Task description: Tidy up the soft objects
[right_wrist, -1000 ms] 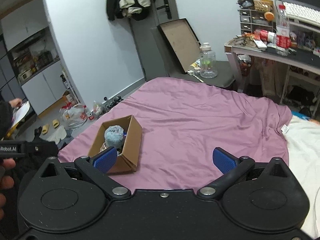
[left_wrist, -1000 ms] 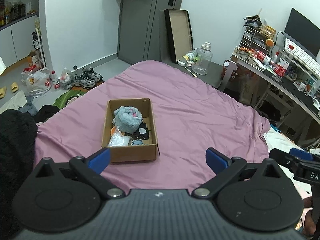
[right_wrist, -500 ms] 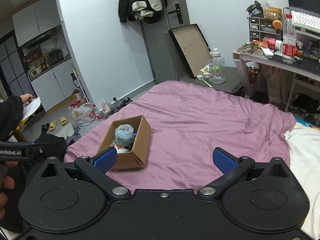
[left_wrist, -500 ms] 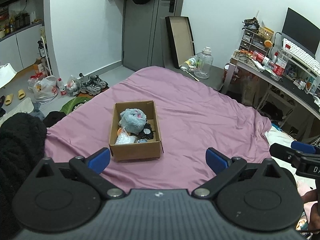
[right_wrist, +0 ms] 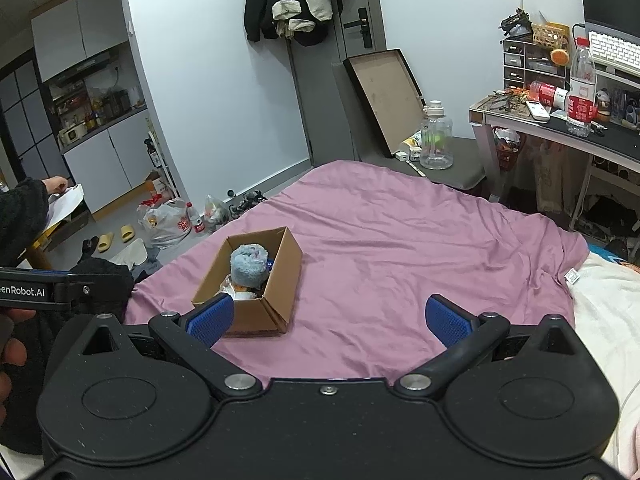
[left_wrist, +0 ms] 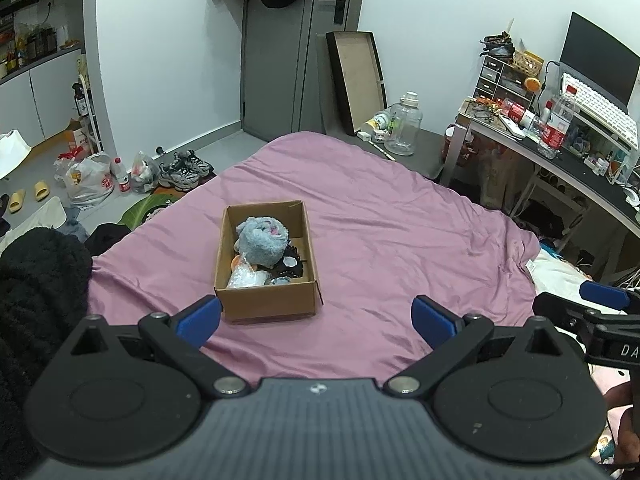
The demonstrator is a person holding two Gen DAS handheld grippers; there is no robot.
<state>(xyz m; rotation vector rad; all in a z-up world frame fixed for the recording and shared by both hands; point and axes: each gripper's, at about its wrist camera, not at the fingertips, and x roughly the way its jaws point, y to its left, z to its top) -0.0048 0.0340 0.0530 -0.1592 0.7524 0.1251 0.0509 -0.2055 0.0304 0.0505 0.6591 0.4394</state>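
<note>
The cardboard box [left_wrist: 267,268] stands on the pink bed cover [left_wrist: 400,248], toward the left side of the bed and near its left edge. It is open at the top. Inside, a grey-blue plush toy [left_wrist: 262,240] fills the far part and rises over the rim. In front of it lie a white soft item [left_wrist: 246,278], something orange that is mostly hidden, and some dark pieces with white spots [left_wrist: 290,264]; what these are I cannot tell. From the right wrist view the plush toy [right_wrist: 249,264] sticks up above the box [right_wrist: 256,280] walls.

To the right of the box the cover is wide and free, with only soft folds, up to the right edge where a white blanket [right_wrist: 608,312] begins. The far end of the bed touches a grey low surface with a big clear bottle [left_wrist: 405,124] on it.

The left claw [left_wrist: 316,318] is released, its blue pads far apart, holding nothing, above the near part of the bed just before the box. The right claw [right_wrist: 330,320] is also spread wide and empty, with its left pad in front of the near corner of the box.

Around the bed: a desk [left_wrist: 560,160] with bottles and a keyboard at right, a grey door [left_wrist: 296,40] with clothes hanging, shoes [left_wrist: 186,168] and plastic bags [left_wrist: 90,178] on the floor at left. A black fluffy sleeve [left_wrist: 36,300] shows at the left edge.
</note>
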